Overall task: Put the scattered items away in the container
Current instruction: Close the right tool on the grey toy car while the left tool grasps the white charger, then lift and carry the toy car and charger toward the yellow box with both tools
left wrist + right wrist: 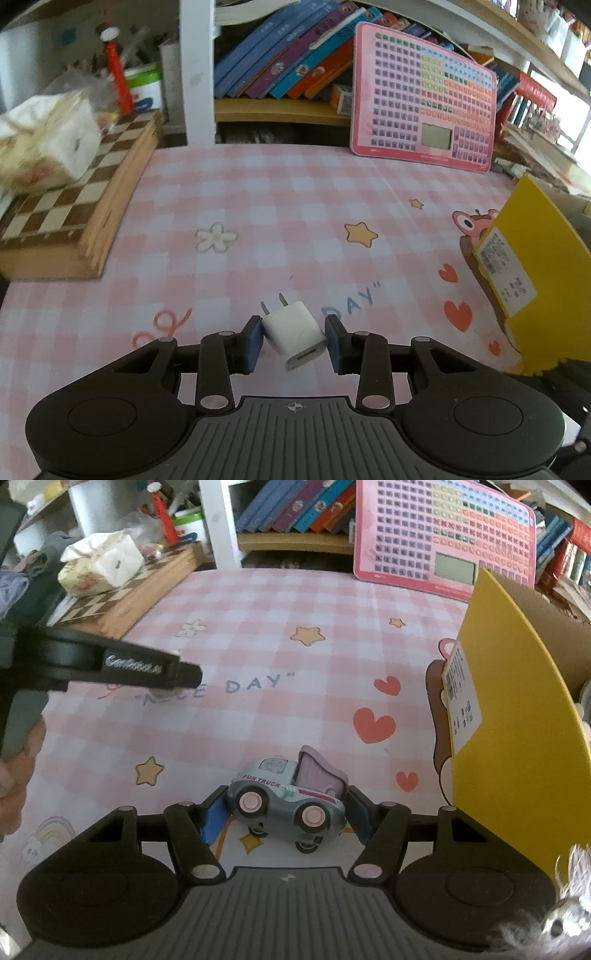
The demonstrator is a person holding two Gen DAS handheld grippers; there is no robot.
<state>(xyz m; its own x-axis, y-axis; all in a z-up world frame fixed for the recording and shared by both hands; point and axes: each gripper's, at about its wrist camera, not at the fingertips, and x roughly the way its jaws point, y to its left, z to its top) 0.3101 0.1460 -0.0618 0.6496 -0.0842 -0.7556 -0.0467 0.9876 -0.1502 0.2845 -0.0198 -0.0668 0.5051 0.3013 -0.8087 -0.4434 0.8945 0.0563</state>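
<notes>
Left gripper points steeply downward, its blue-padded fingers clamped on a white charger. Right gripper is pitched likewise, fingers closed against both ends of a toy truck. A hand grips the left tool's handle.

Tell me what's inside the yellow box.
Little shows. The yellow box shows only its outer wall with a white label and a strip of brown inner cardboard. That wall hides its contents.

Soft daylight, fisheye-warped, blurred edges
</notes>
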